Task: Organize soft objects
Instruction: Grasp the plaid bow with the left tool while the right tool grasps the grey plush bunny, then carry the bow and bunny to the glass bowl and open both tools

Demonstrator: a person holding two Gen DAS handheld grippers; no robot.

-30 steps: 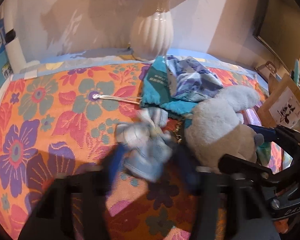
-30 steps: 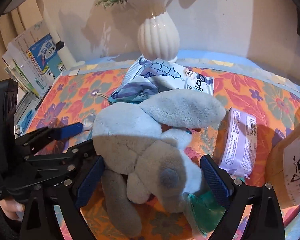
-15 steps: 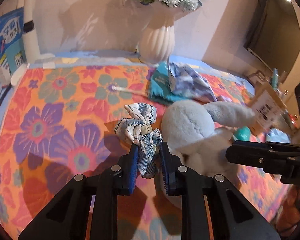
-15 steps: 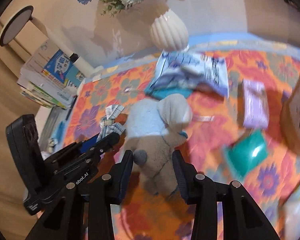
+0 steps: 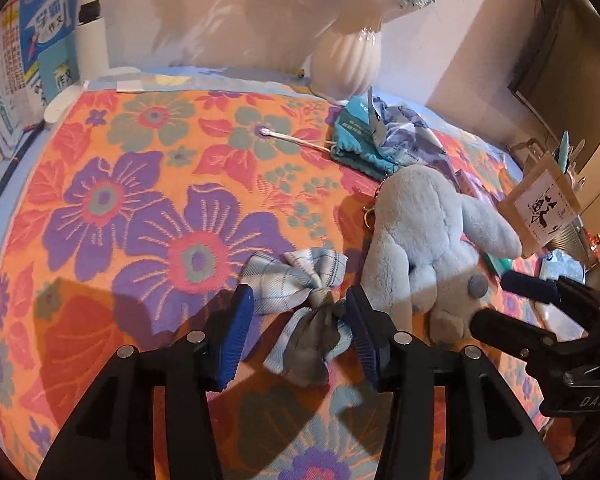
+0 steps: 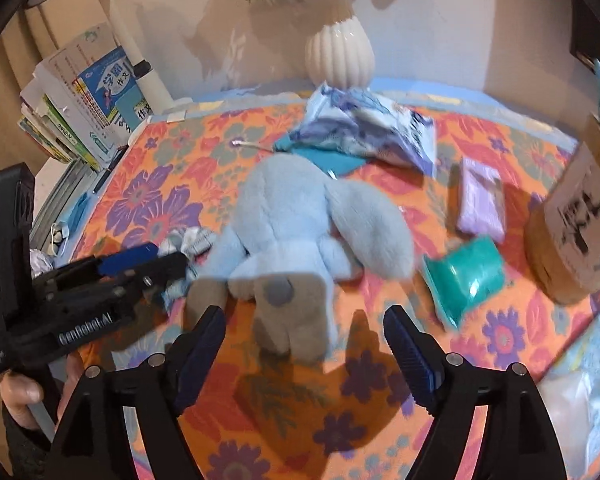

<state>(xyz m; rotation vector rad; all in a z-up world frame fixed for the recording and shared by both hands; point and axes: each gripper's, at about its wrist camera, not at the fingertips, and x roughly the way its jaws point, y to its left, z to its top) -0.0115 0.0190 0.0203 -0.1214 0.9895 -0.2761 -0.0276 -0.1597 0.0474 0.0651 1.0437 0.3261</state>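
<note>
A plaid fabric bow (image 5: 300, 296) lies on the flowered cloth between the spread jaws of my left gripper (image 5: 298, 320), which is open around it. It also shows in the right wrist view (image 6: 188, 244). A pale blue plush bunny (image 5: 420, 236) lies just right of the bow. In the right wrist view the bunny (image 6: 300, 232) lies ahead of my right gripper (image 6: 304, 344), which is open and empty, just short of the bunny's feet. The left gripper (image 6: 144, 260) shows at the left there.
A white ribbed vase (image 6: 338, 54) stands at the back. A teal pouch (image 5: 356, 144), a blue printed packet (image 6: 368, 128), a purple tissue pack (image 6: 480, 200), a green packet (image 6: 464, 276) and a brown paper bag (image 6: 576, 216) lie to the right. Books (image 6: 88, 96) stand at the left.
My left gripper was shut on the bow and lifted; now it is open with the bow on the cloth. My right gripper has opened and let go of the bunny.
</note>
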